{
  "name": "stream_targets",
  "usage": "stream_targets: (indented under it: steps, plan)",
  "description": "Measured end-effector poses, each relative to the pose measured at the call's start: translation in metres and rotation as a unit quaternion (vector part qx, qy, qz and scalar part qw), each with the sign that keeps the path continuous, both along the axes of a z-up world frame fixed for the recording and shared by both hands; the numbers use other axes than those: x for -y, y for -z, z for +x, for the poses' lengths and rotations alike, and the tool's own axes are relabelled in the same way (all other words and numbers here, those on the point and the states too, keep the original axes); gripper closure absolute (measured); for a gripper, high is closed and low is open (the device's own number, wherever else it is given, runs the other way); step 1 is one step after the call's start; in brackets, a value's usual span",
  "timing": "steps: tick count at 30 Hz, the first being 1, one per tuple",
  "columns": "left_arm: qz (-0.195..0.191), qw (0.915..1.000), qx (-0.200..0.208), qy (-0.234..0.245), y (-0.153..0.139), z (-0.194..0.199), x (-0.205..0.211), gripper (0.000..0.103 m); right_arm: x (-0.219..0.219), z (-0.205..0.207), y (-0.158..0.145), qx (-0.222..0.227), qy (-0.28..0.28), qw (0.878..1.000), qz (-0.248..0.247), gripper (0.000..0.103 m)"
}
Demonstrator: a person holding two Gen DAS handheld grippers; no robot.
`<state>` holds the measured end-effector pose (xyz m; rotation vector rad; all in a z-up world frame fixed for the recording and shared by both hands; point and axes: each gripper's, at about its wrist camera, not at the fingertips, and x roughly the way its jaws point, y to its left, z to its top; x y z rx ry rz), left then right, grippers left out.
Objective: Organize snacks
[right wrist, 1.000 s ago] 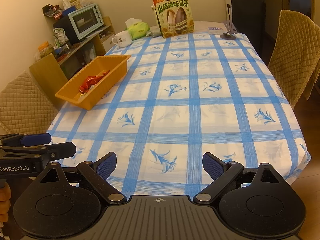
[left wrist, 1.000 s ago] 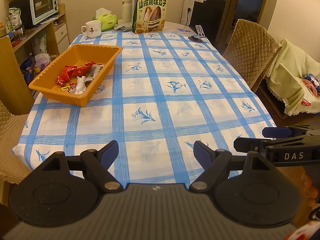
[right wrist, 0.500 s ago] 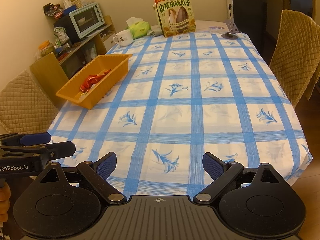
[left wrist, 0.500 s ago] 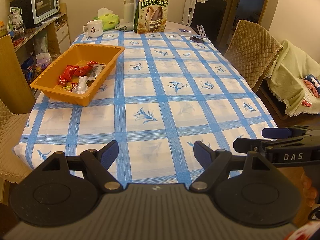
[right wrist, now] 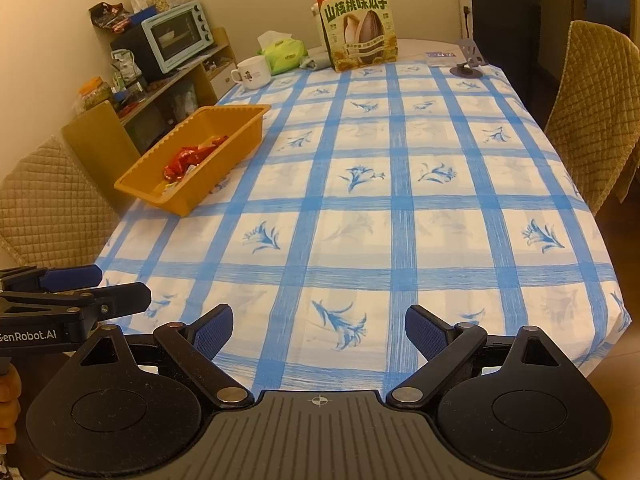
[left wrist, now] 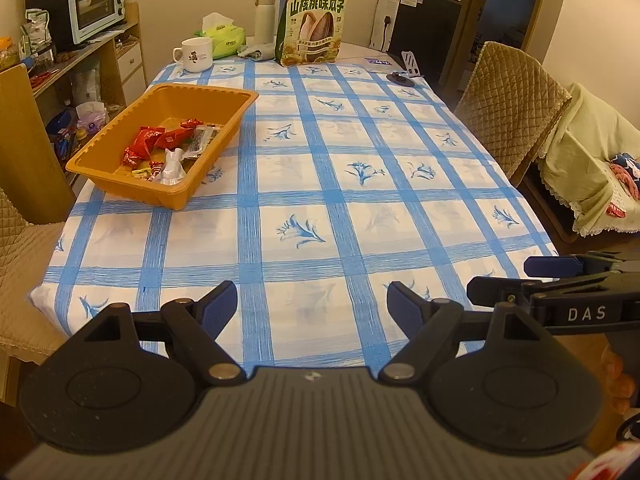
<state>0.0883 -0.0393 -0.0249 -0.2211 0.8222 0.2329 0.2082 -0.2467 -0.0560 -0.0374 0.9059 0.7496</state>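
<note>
Orange tray [left wrist: 224,98]: holds wrapped snacks [left wrist: 160,144], far ahead-left of both grippers
Left hand-held gripper [left wrist: 312,308]: open, empty
Right hand-held gripper [right wrist: 319,330]: open, empty
Worktop [left wrist: 360,208]: no loose snacks; sorting looks done

A tray [left wrist: 168,196] holding snack packets [left wrist: 160,144] sits at the counter's [left wrist: 320,184] left edge. A seed bag [left wrist: 314,24], mug [left wrist: 196,54] and tissue pack [left wrist: 222,36] stand at the far end.

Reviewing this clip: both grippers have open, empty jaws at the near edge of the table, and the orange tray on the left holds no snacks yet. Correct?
Not quite. The orange tray already holds snacks: red wrappers and other small packets, as the left wrist view shows. The rest stands: left gripper and right gripper have open, empty jaws.
</note>
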Motion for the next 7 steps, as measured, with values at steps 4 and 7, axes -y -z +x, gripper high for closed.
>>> stream_targets:
  steps: [4,7]
  plan:
    - [0.0,1.0,-0.001,0.0,0.0004,0.0008,-0.0008,0.022,-0.0031,0.0019,0.0009,-0.002,-0.002,1.0,-0.001,0.011]
    - [-0.003,1.0,-0.007,-0.003,0.0019,0.0022,-0.0046,0.022,-0.0061,0.0035,0.001,-0.004,-0.004,1.0,-0.001,0.011]
